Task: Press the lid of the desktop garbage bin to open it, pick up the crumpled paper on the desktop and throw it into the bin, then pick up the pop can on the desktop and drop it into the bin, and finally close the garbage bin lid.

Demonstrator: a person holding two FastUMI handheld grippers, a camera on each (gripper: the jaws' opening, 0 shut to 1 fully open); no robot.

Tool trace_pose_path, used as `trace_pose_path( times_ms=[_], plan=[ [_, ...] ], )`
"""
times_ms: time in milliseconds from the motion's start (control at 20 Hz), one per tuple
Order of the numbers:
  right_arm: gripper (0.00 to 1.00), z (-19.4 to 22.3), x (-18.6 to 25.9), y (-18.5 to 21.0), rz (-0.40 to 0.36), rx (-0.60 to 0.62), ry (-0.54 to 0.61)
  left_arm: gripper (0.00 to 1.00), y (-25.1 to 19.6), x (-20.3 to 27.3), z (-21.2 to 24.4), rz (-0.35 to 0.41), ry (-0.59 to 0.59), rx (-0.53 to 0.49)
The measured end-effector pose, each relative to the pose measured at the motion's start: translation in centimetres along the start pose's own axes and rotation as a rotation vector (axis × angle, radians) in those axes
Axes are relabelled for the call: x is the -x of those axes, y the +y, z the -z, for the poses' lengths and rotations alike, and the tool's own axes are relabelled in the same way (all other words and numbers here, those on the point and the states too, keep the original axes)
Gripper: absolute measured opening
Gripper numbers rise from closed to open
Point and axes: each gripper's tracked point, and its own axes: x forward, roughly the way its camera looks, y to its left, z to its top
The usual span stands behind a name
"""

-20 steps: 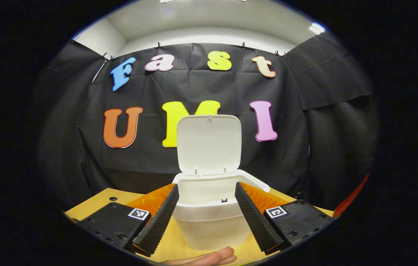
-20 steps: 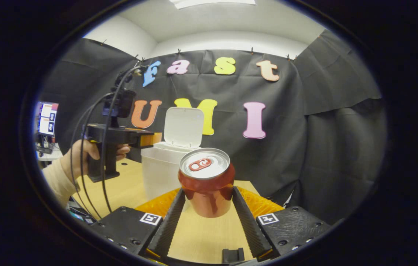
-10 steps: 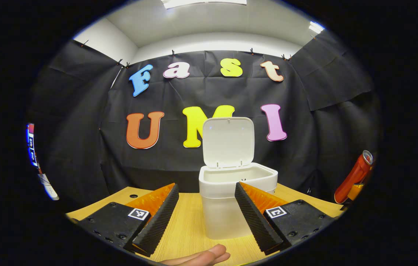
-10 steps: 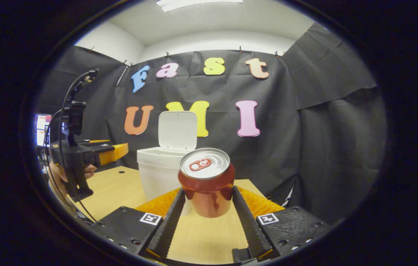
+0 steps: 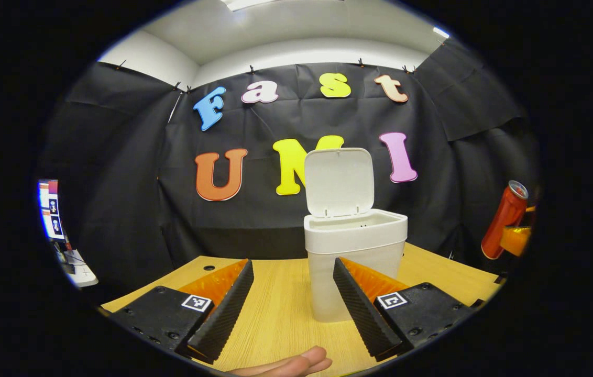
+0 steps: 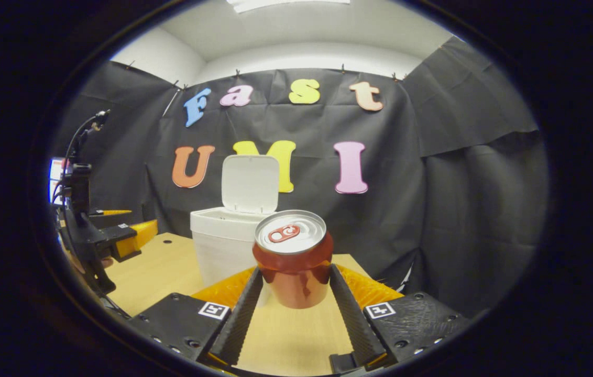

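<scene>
Step in hand: pop can to bin. Right tongs [image 6: 292, 293] are clamped on the red pop can [image 6: 292, 262], both fingers pressing its sides, can upright and held off the counter [image 6: 171, 267]. The white bin [image 5: 354, 262] stands on the counter with its lid [image 5: 339, 180] up — mouth clear. Left tongs [image 5: 292, 301] are spread apart, holding nothing, set back from the bin. No crumpled paper on the counter, likely binned already. Next: carry the can over the opening, release, then close the lid.

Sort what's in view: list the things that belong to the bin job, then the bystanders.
Job:
garbage bin
lid, raised
pop can, held by right gripper
left gripper, open, holding nothing

Bystanders:
table
screen
</scene>
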Motion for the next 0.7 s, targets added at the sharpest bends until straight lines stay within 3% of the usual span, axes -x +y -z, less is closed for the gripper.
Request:
trace_pose_path(
  times_ms=[400,700],
  plan=[
    [0.79,-3.0,-2.3,2.4,-0.019,0.031,0.054,0.99,0.6,1.4,1.3,-0.009,0.005,-0.003],
    [0.79,-7.7,-5.1,4.0,-0.019,0.047,0.022,0.98,1.5,1.6,1.6,-0.011,0.012,-0.003]
  ],
)
